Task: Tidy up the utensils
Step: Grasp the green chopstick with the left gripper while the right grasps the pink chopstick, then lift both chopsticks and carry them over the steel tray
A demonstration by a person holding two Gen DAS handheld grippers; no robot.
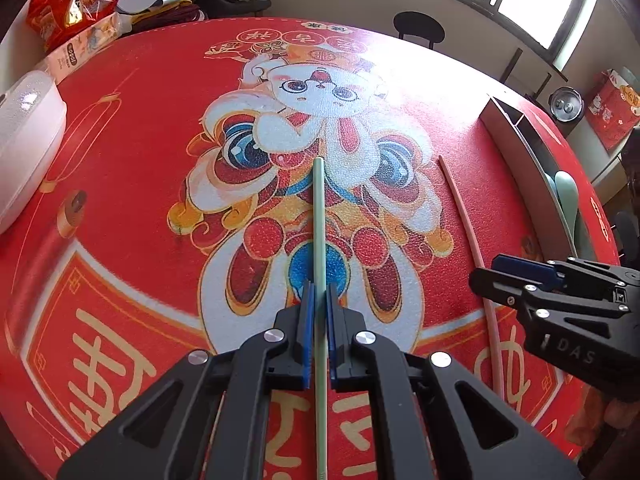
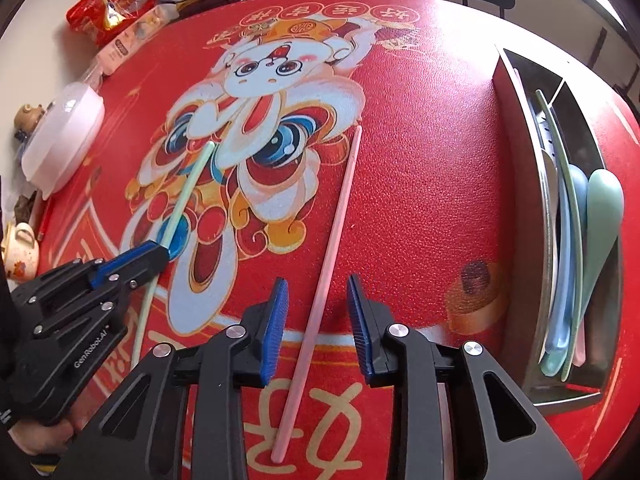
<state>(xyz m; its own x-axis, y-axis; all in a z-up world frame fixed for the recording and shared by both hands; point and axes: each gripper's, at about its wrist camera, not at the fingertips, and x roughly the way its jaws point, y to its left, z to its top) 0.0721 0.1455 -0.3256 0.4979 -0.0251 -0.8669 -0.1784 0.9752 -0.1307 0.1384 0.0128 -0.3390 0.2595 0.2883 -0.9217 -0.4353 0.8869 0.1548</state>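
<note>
The left claw (image 1: pixel 319 300) is closed on the thin pale green plastic chopstick (image 1: pixel 319 216), which points away over the red printed tabletop (image 1: pixel 140 160). The right claw (image 2: pixel 318 312) is partly open around the thin pink plastic chopstick (image 2: pixel 340 208), its blue pads not touching it. The pink chopstick lies on the tabletop, near the grey metal utensil holder (image 2: pixel 516 184) with pastel spoons (image 2: pixel 600 216) inside.

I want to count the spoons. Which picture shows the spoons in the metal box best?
The right wrist view. There the metal box faces the camera, so the green spoon and blue spoon show lying inside. In the left wrist view the box is squeezed against the edge, and only a bit of green spoon peeks out.
</note>
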